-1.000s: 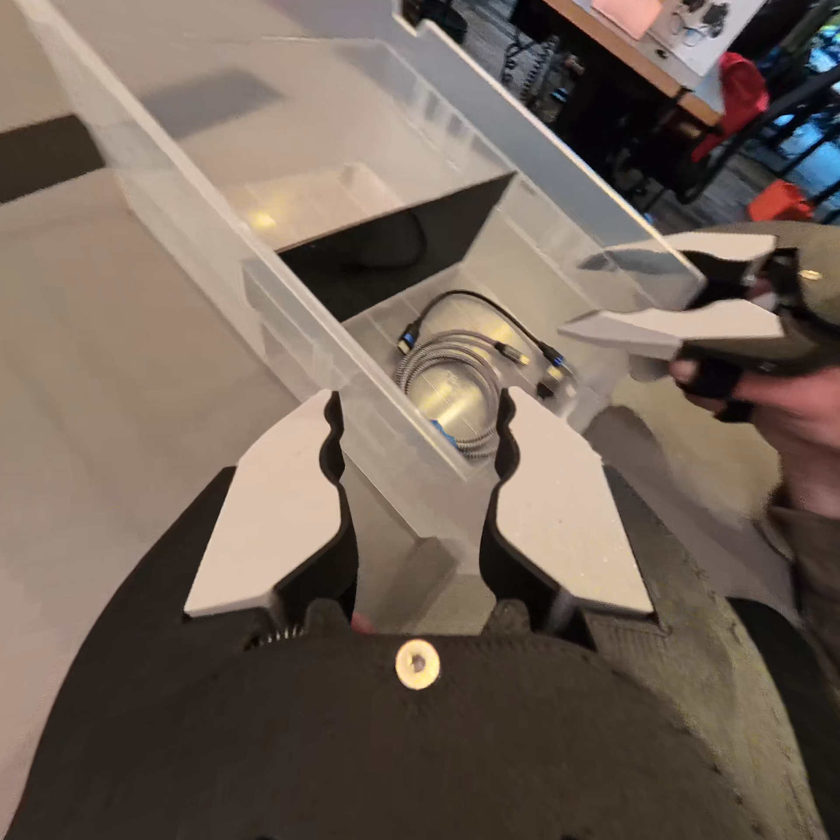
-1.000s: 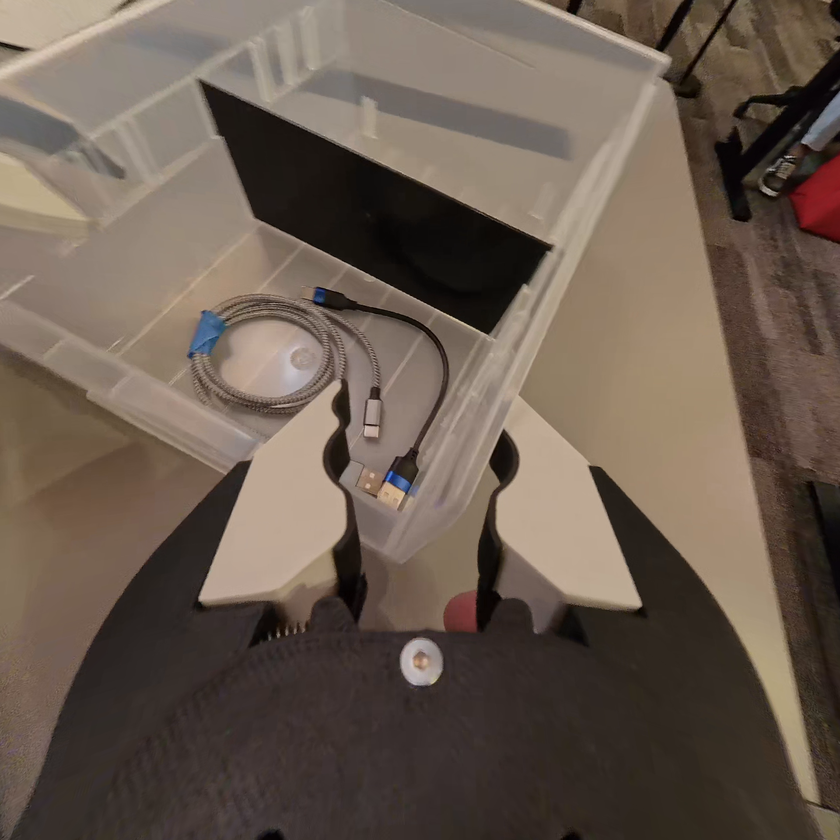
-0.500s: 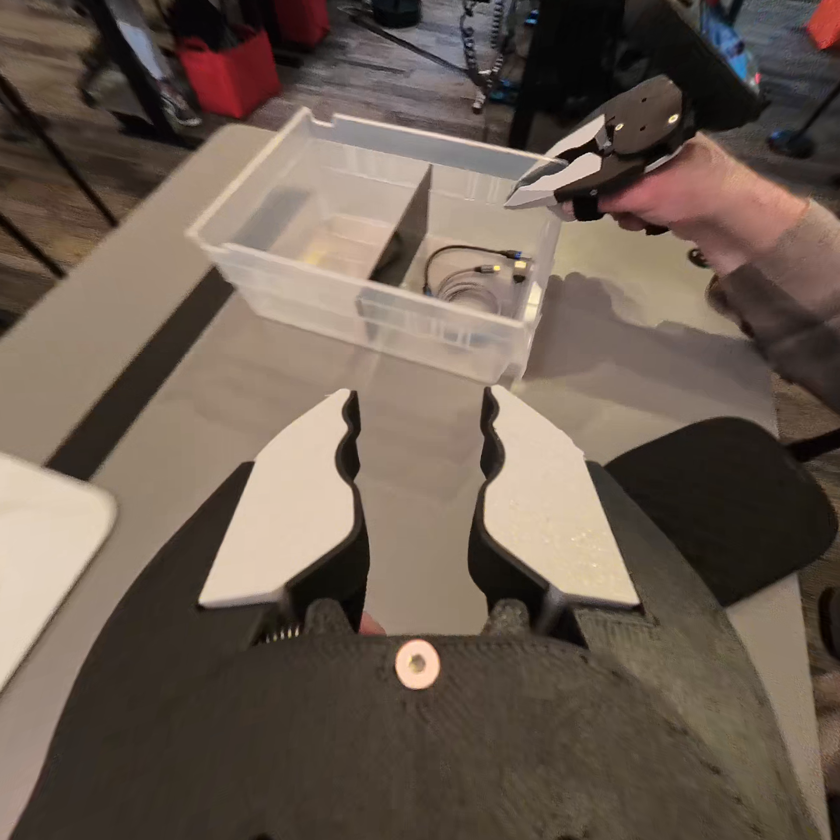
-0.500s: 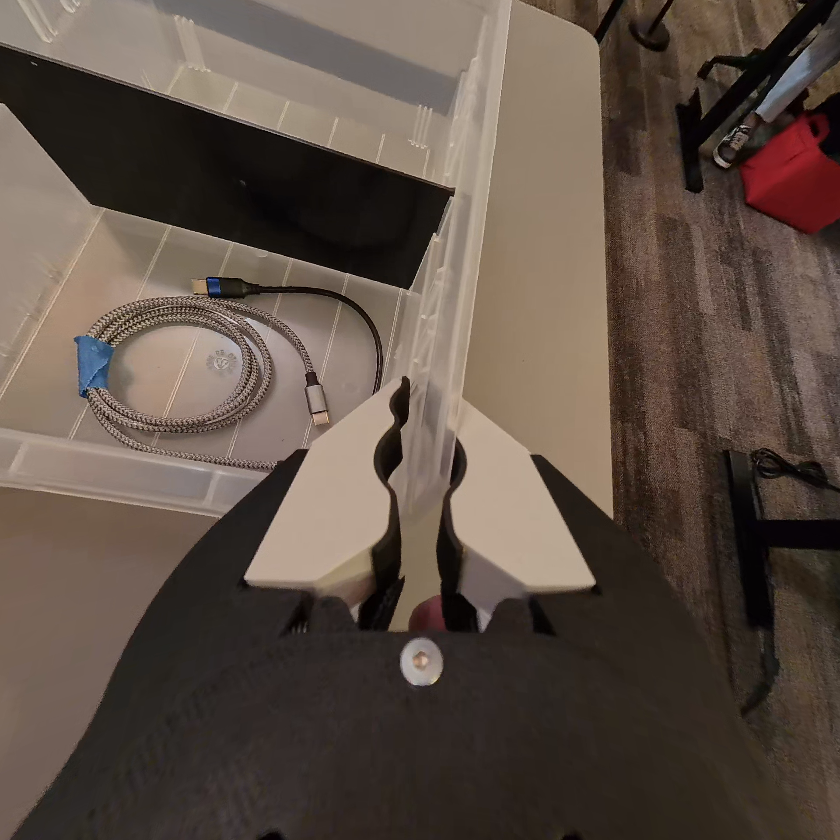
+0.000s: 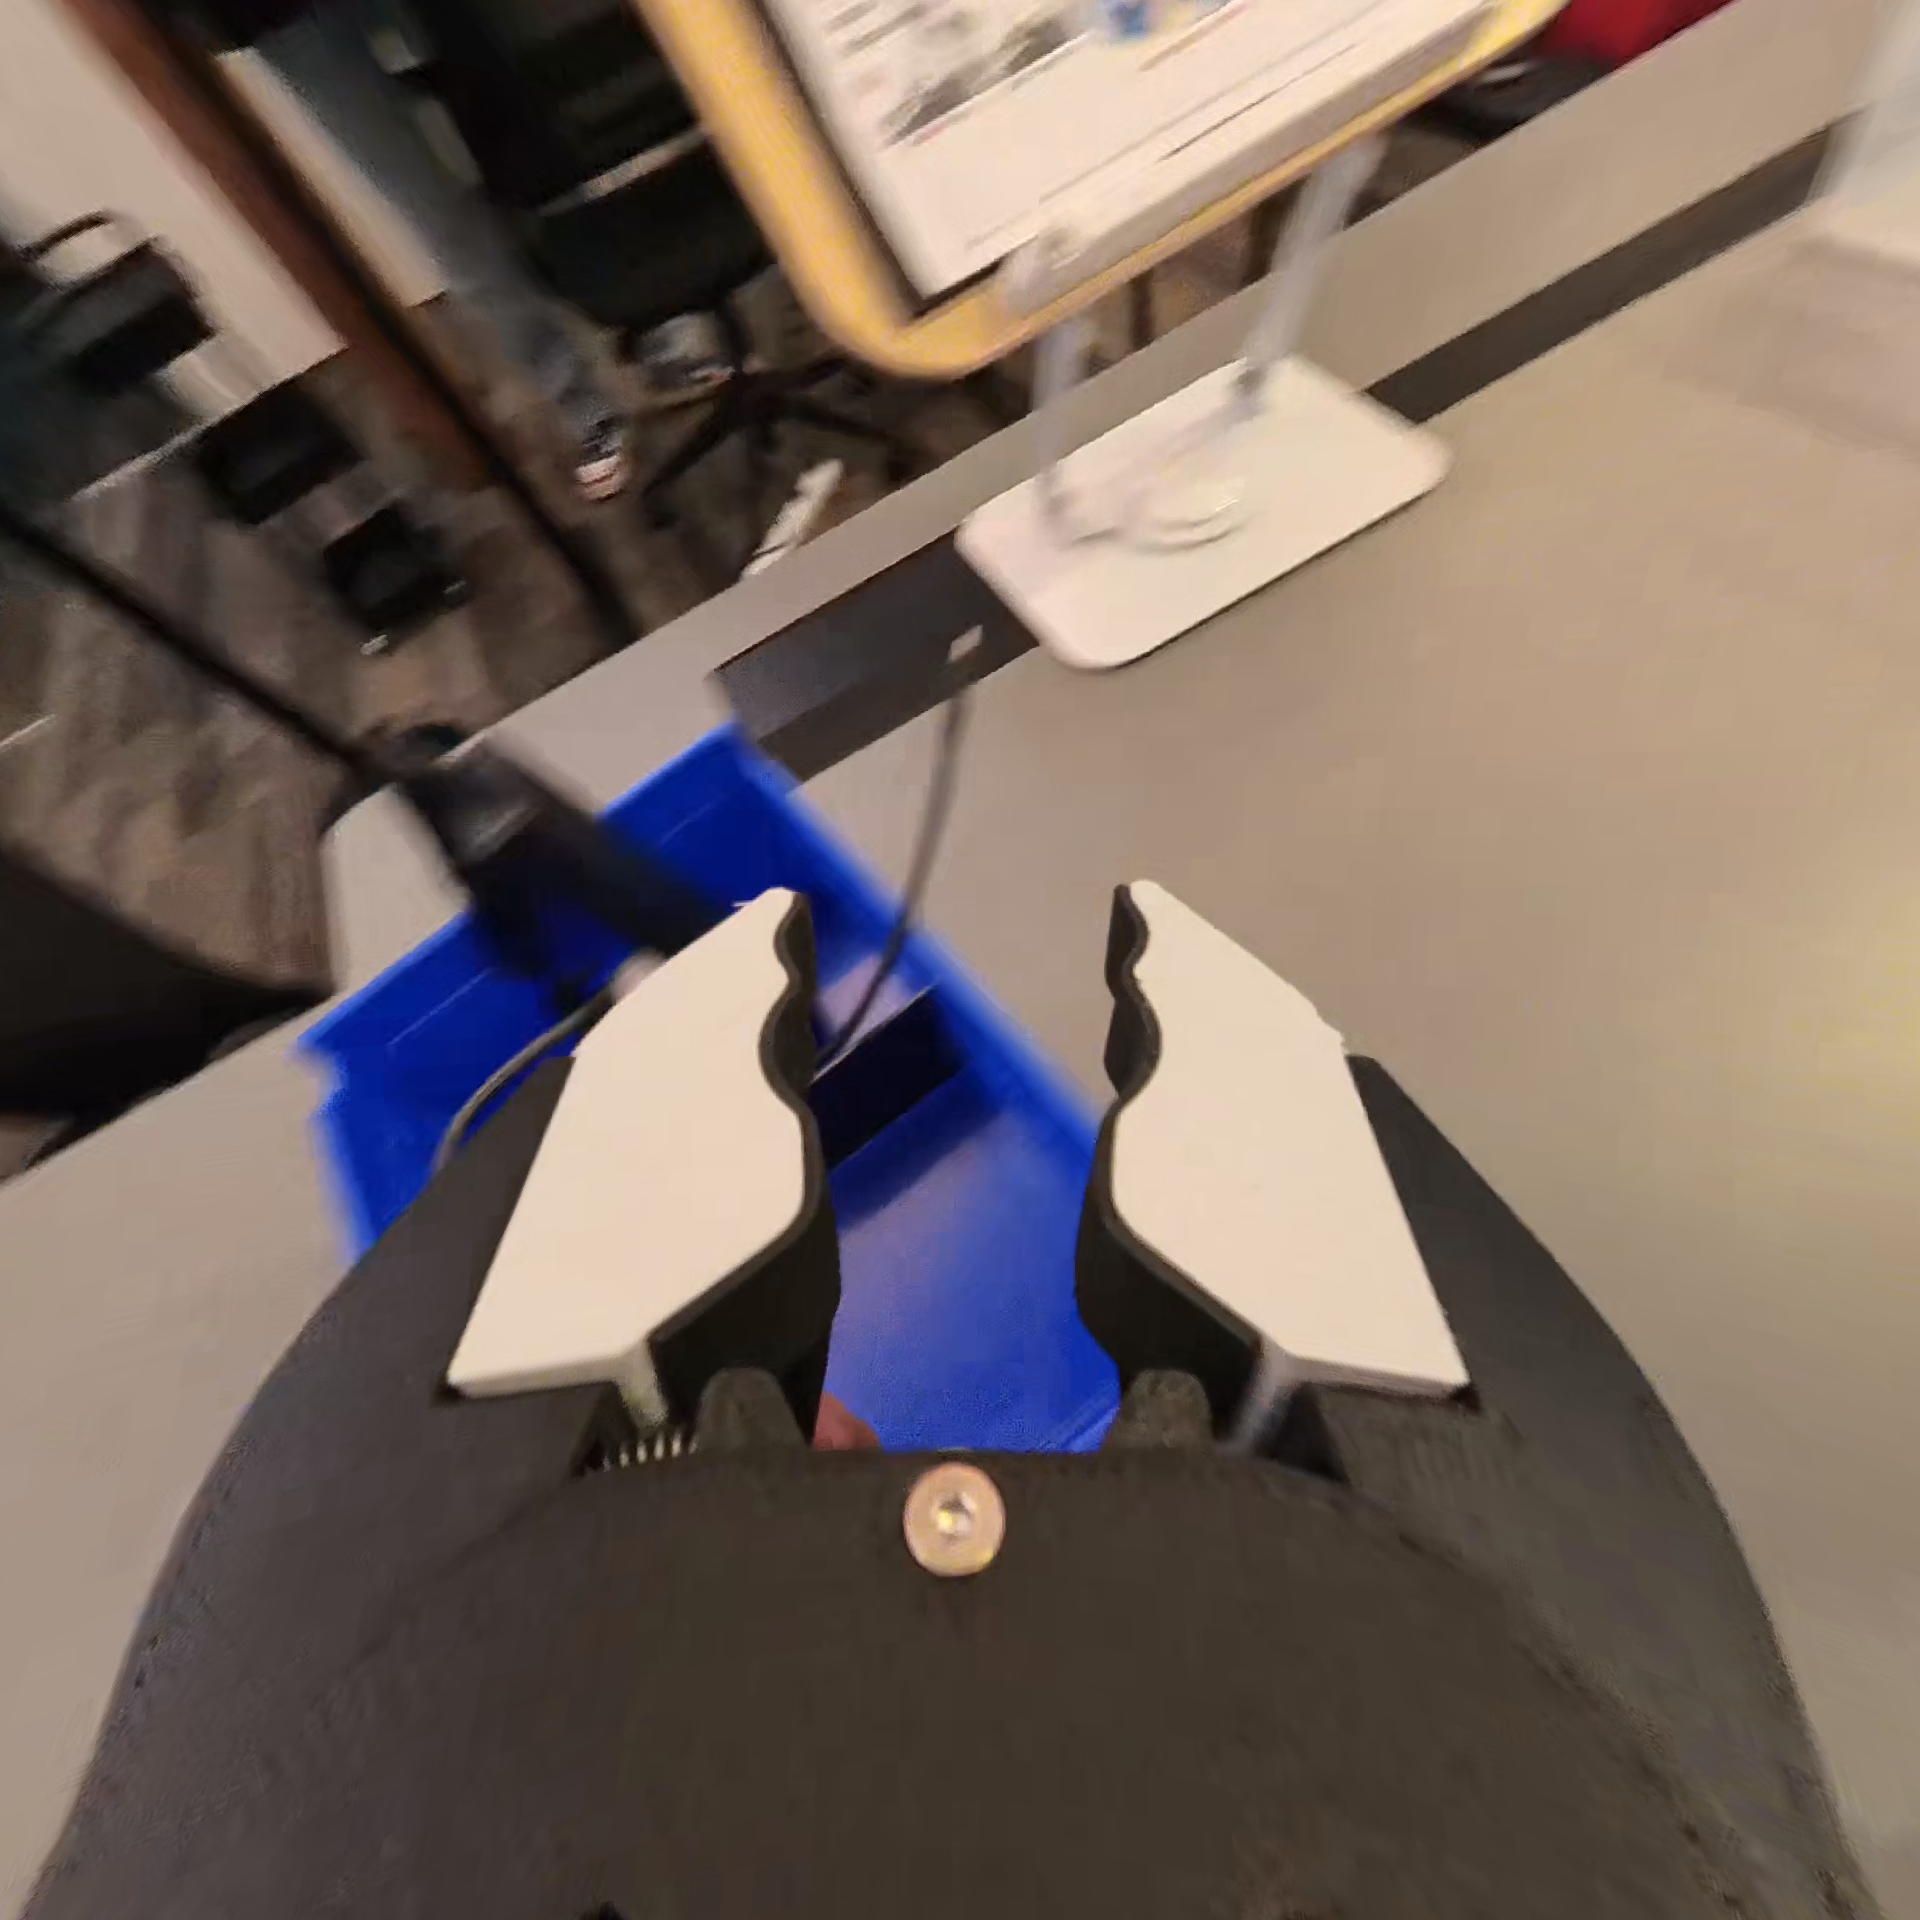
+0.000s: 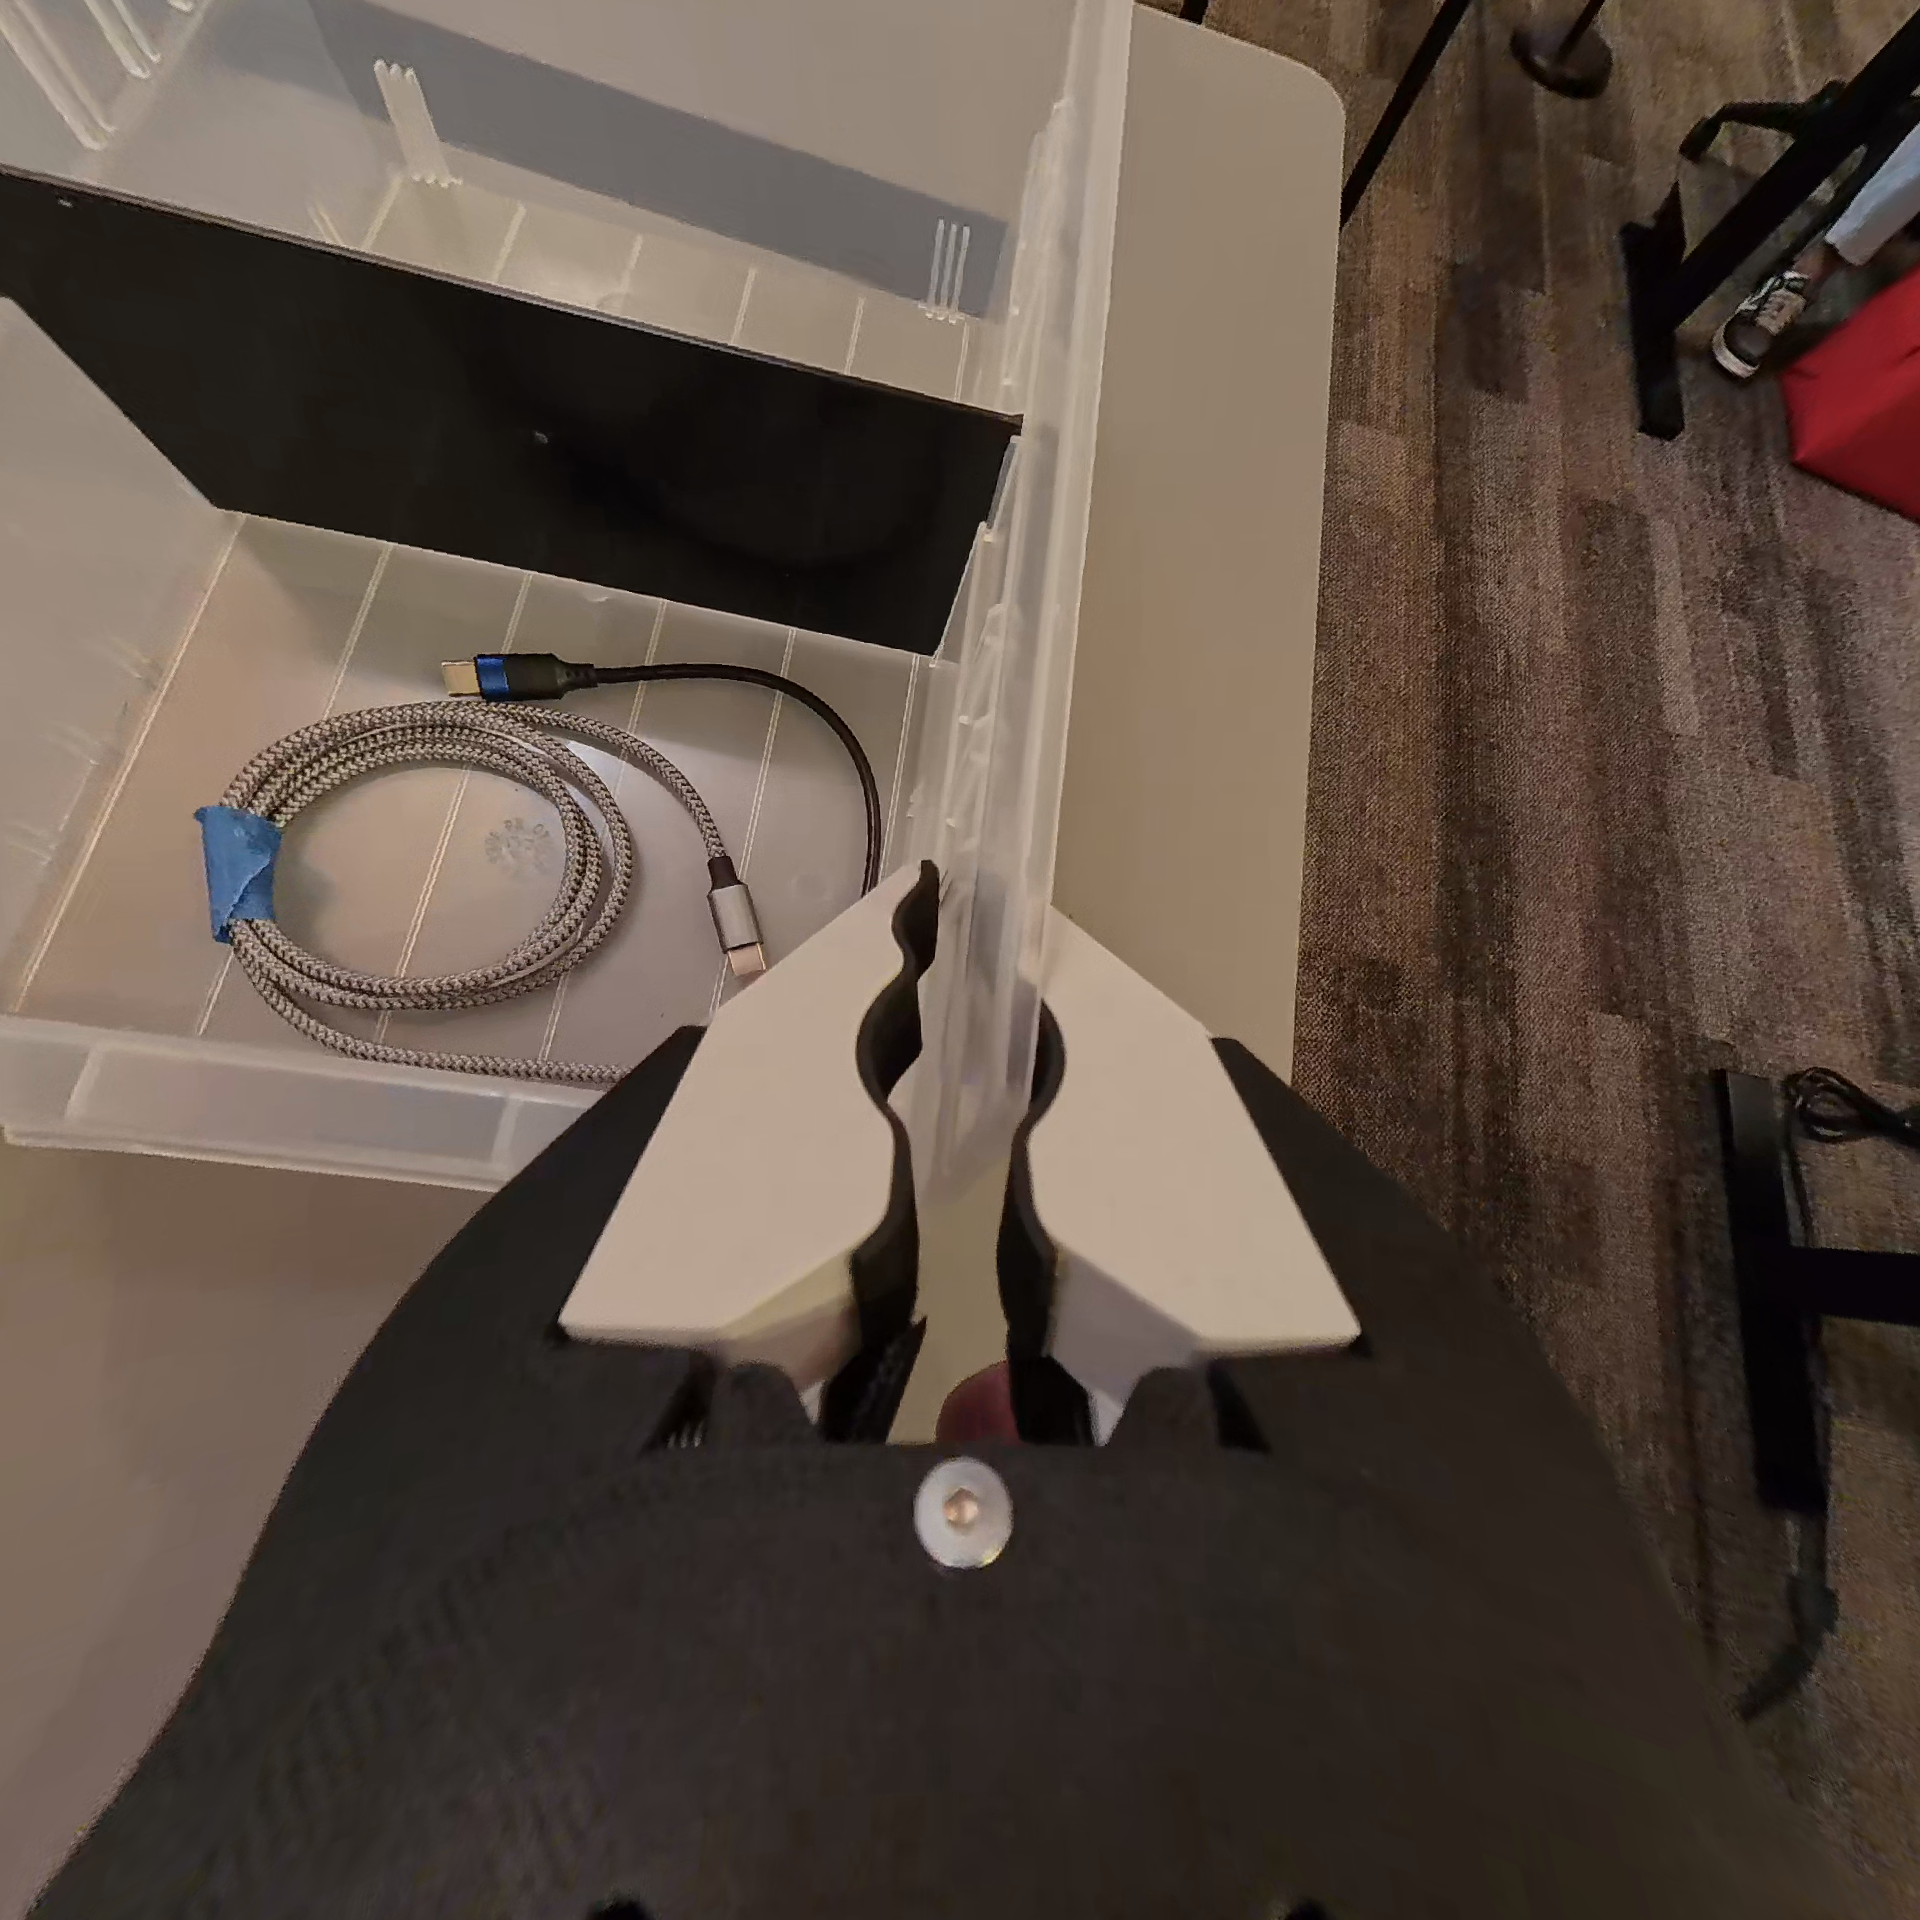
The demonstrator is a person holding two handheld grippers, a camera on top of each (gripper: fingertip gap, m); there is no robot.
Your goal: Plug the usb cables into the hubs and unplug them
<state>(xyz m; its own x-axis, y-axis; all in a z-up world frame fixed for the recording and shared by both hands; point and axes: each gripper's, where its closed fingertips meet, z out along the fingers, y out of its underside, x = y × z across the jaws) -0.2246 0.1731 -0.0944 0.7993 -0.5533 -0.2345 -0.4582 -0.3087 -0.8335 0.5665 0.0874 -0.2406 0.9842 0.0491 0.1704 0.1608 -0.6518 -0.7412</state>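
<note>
2 grippers work at a pale table (image 6: 1195, 436). The right gripper (image 6: 982, 935) has its fingers pinched on the right-hand wall of a clear plastic bin (image 6: 1023, 582), 1 finger inside the wall and 1 outside. On the floor of the bin's near compartment lie 2 usb cables: a grey braided cable (image 6: 436, 894), coiled and bound with blue tape (image 6: 237, 871) at its left, its silver plug pointing toward the gripper, and a black cable (image 6: 790, 707) with a blue-banded plug at its far left end, curving right and down behind the inner finger. An upright black divider (image 6: 499, 447) closes the far side of that compartment. In the blurred left wrist view, the left gripper (image 5: 954, 914) hangs over a blue bin (image 5: 935, 1247) with its fingers spread wide and nothing between them. A dark block (image 5: 540, 852) with a thin cord shows at the blue bin's far left edge; what it is cannot be told. Farther right on the table stands a white stand base (image 5: 1205, 540).
</note>
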